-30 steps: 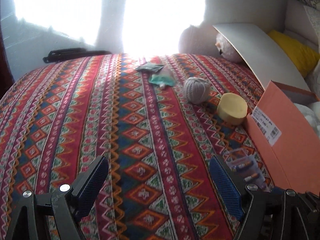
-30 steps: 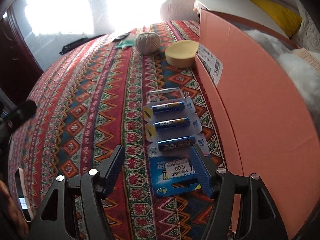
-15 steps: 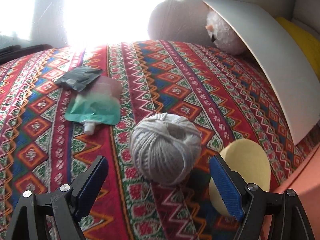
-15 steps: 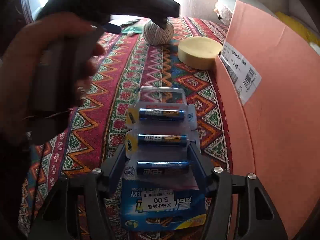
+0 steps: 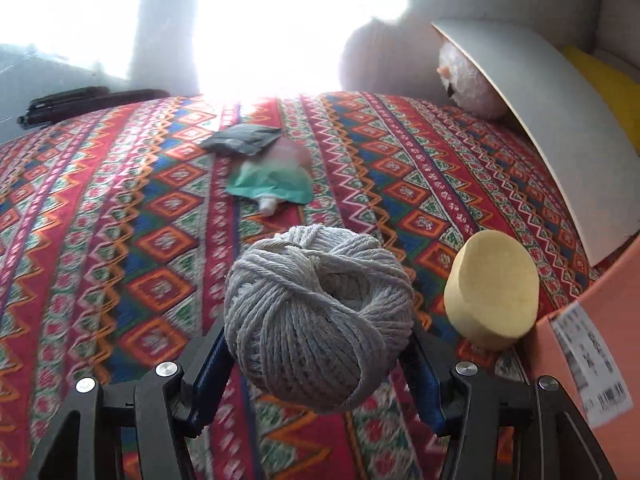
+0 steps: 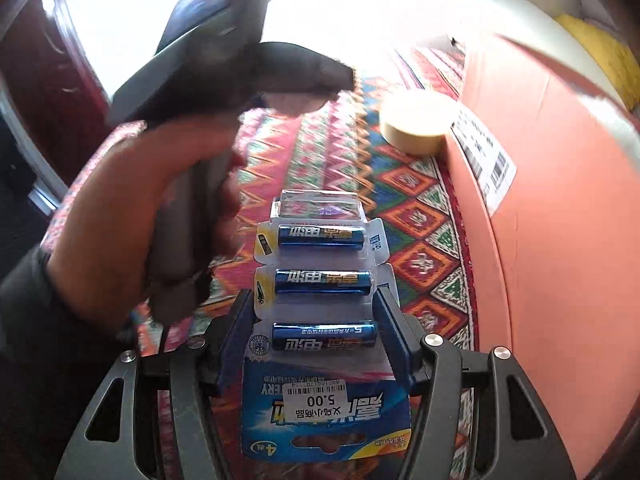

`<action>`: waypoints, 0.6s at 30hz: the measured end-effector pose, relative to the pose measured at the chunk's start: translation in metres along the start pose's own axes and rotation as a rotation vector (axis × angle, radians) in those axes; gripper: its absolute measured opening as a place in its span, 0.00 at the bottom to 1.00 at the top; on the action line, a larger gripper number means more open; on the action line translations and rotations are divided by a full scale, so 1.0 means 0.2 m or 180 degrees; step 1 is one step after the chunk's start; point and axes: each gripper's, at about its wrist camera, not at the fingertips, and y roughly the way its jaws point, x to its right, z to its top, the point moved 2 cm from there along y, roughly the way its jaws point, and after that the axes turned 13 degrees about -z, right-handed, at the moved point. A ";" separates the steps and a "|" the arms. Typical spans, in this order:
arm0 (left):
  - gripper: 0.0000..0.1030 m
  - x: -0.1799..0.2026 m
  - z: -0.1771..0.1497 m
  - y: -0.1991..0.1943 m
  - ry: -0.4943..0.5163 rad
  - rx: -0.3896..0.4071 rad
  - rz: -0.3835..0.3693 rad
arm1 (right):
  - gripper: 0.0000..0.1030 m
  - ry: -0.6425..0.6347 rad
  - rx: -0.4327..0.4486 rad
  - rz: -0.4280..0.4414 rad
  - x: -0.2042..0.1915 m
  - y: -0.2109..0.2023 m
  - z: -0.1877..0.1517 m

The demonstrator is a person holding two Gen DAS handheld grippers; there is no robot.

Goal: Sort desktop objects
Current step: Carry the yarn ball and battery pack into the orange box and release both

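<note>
- Ball of grey twine (image 5: 318,316): clamped between the blue pads of the left hand-held gripper (image 5: 316,356), one pad against each flank; the ball fills the lower middle of the left wrist view, above the patterned cloth (image 5: 120,240). Whether its underside still touches the cloth cannot be told.
- Battery blister pack (image 6: 320,320): gripped across its width by the right hand-held gripper (image 6: 318,340), fingers closed on both card edges level with the lowest cell. Three blue cells lie crosswise in their pockets; the far pocket looks empty. A white price sticker sits on the blue card end nearest the camera.
- Left hand (image 6: 132,216), seen from the right wrist camera: dark sleeve, fist wrapped round the grey handle of its tool, held above the cloth to the left of the battery pack; the tool body reaches forward and up, blurred.
- Yellow round sponge (image 5: 492,288): on the cloth just right of the twine, touching or almost touching the orange cardboard box (image 5: 592,320).
- Orange cardboard box, right side: white barcode label (image 6: 484,152) on its outer wall; pale flap (image 5: 560,140) raised behind it.
- Green spouted pouch (image 5: 272,184): flat on the cloth beyond the twine, well apart from it; dark grey packet (image 5: 242,140) touching its far edge.
- Plush toy (image 5: 468,80): at the far edge, partly under the flap.
</note>
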 end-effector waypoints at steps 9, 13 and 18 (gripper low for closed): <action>0.63 -0.02 -0.27 -0.79 -0.0065 0.0412 0.0314 | 0.61 -0.0085 0.0544 0.0240 -0.08 -0.44 -0.05; 0.63 0.17 -0.30 -1.05 0.0060 0.0618 0.0228 | 0.61 -0.0064 0.1020 0.0170 -0.08 -0.71 -0.07; 0.63 0.58 -0.27 -1.20 0.0382 0.0776 -0.0160 | 0.61 0.0187 0.1738 -0.0017 0.12 -1.12 -0.04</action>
